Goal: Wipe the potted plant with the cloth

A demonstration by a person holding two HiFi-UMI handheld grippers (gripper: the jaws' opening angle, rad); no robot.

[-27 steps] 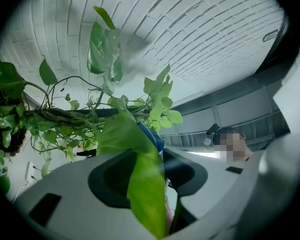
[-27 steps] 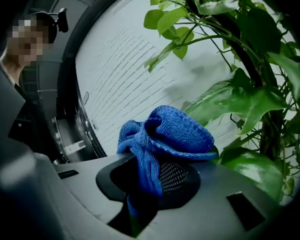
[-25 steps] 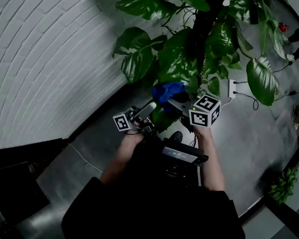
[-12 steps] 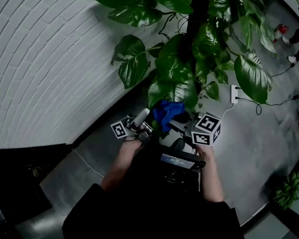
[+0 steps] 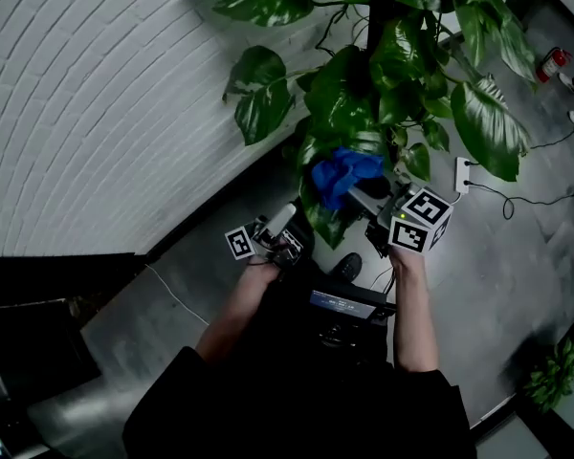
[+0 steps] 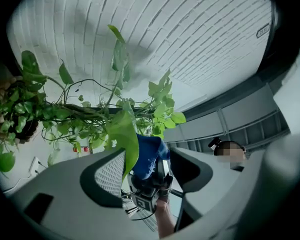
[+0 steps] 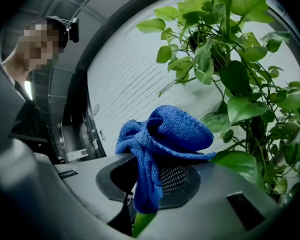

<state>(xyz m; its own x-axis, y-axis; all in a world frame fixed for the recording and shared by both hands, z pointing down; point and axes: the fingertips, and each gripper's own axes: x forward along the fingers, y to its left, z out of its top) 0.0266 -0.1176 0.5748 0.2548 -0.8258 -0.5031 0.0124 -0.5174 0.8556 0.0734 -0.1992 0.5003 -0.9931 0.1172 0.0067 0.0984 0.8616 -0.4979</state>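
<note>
The potted plant spreads large glossy leaves over the top of the head view. A bunched blue cloth sits in my right gripper, which is shut on it just below the lower leaves. In the right gripper view the cloth bulges out over the jaws of the right gripper. My left gripper is lower and to the left. Its jaws have just been opening and stand apart. One hanging leaf lies between them against the left pad, not pinched.
A white brick wall curves along the left. On the grey floor to the right lie a white power strip with a cable and a red fire extinguisher. A small plant stands at the bottom right.
My right gripper has moved up and to the right with the cloth, closer under the leaves. The left gripper now sits lower and farther from it.
</note>
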